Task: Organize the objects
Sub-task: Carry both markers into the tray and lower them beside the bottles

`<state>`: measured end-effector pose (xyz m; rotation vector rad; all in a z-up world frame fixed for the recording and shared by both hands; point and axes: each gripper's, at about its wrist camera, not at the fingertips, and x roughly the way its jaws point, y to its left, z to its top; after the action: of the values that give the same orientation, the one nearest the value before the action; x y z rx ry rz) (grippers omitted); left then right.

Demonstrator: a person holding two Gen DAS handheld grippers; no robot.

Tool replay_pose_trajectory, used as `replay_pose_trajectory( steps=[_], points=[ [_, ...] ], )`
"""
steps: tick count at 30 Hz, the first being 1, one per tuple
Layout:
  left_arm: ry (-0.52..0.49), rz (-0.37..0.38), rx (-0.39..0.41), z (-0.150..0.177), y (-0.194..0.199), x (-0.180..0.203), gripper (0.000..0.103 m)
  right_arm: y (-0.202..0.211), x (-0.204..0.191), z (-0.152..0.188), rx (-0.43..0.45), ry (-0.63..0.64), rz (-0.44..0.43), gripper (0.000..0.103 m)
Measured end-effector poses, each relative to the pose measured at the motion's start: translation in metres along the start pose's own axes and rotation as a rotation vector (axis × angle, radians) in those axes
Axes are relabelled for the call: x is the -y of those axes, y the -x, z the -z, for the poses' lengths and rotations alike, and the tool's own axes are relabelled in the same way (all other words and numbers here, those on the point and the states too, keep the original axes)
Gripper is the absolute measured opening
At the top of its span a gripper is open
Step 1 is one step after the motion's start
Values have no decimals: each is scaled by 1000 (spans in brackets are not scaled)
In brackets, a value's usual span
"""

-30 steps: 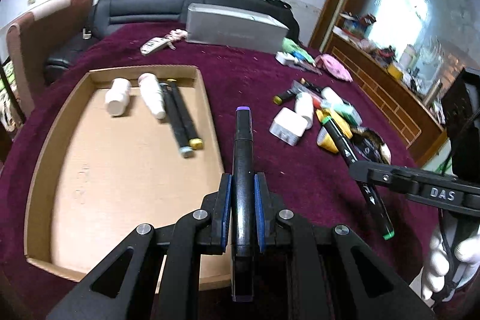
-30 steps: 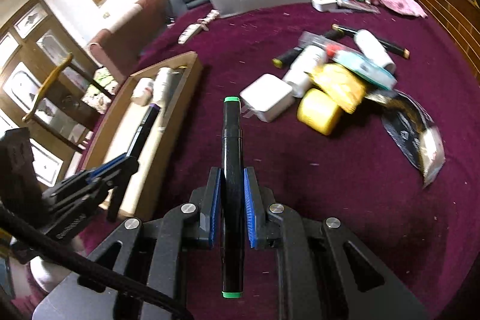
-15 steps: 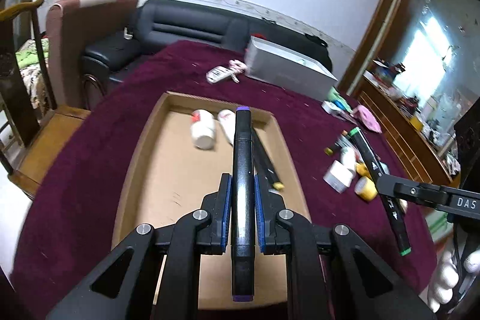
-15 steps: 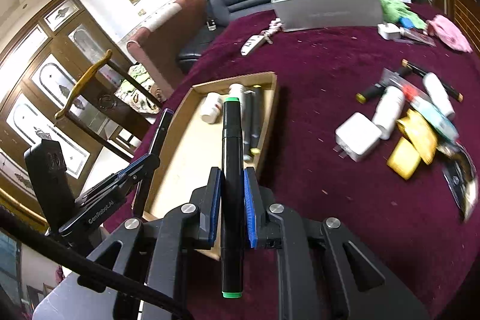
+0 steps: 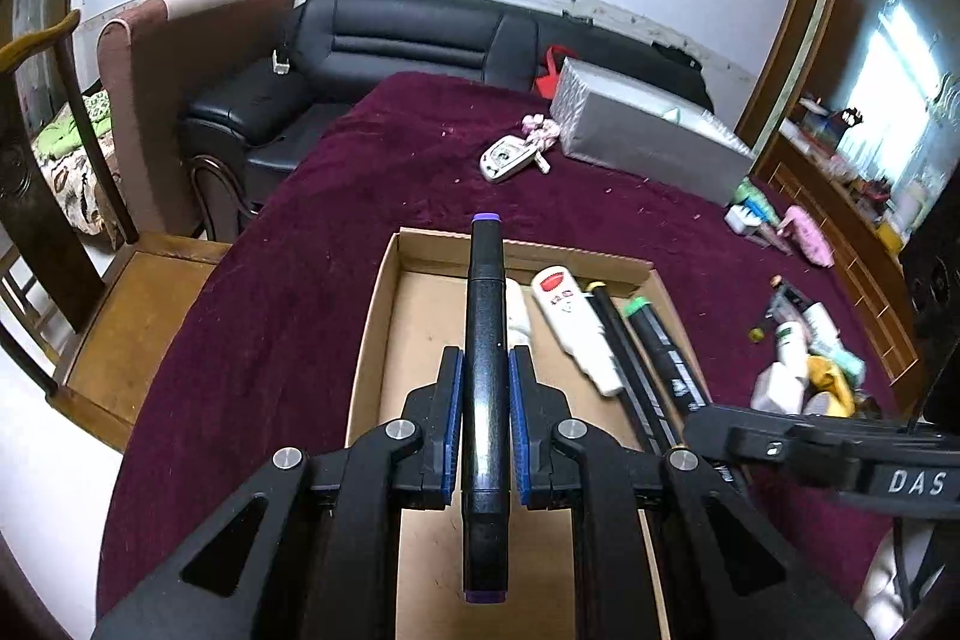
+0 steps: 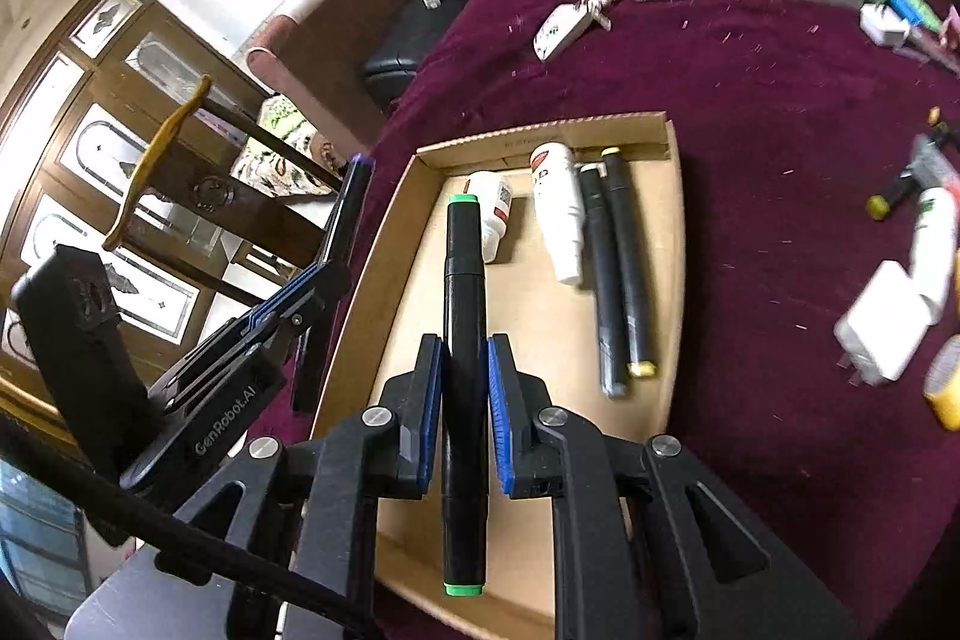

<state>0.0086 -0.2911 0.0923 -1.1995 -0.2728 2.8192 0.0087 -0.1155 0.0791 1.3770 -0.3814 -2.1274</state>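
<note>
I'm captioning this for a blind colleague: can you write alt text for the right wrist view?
The right gripper clamps a green-capped black marker above a cardboard tray on a maroon tablecloth. In the tray lie two white bottles and two dark markers.

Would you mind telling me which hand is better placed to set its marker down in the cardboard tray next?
Probably the right. The right gripper holds its green-capped marker over bare floor of the tray; the left gripper, holding the purple-capped marker, hangs outside the tray's left wall.
</note>
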Motion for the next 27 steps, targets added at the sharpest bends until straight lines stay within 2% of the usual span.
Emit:
replay_pose_trajectory(
  steps=[8,14,21,27],
  points=[
    [20,2,-104,-9,-46,-13,11,-46,7,-18,-48,-29,54,13],
    [4,-6,-118,-12,-56,-14,11,-61,17,-21,-67,-53,69,13],
    [28,-5,-160,-9,-69,-20,11,-68,19,-23,-70,-51,82,13],
    [46,-2,-164,-10,-72,-24,11,-73,26,-24,-70,-66,87,13]
  ],
)
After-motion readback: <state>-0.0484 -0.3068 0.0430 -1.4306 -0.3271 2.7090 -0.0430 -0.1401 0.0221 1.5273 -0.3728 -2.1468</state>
